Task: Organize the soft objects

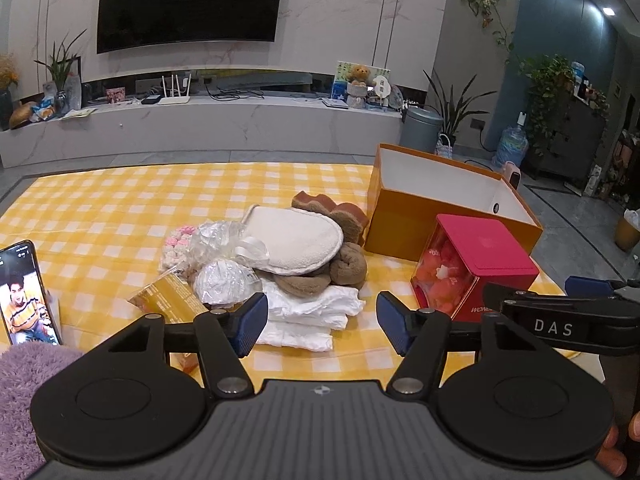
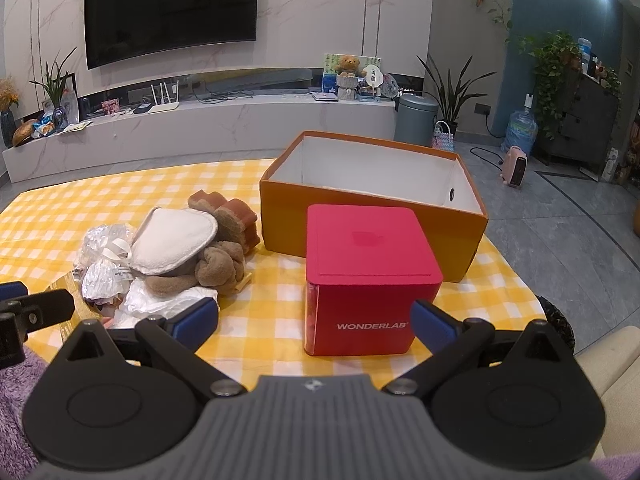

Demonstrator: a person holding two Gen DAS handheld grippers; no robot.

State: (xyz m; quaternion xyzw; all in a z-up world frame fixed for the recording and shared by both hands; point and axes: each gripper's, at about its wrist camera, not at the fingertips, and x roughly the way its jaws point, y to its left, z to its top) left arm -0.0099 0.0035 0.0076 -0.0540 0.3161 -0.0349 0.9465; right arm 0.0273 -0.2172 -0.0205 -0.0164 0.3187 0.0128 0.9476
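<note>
A heap of soft things lies on the yellow checked cloth: a white mitt, a brown towel, brown sponges, white folded cloth, crinkly plastic bags and a pink knitted piece. My left gripper is open and empty, just in front of the white cloth. My right gripper is open and empty, its fingers either side of the red WONDERLAB box. The open orange box stands behind; what I can see of its inside is bare.
A phone leans at the left edge of the cloth. A gold packet lies by the heap. Purple fluffy fabric is at my near left. A TV wall, plants and a grey bin stand beyond.
</note>
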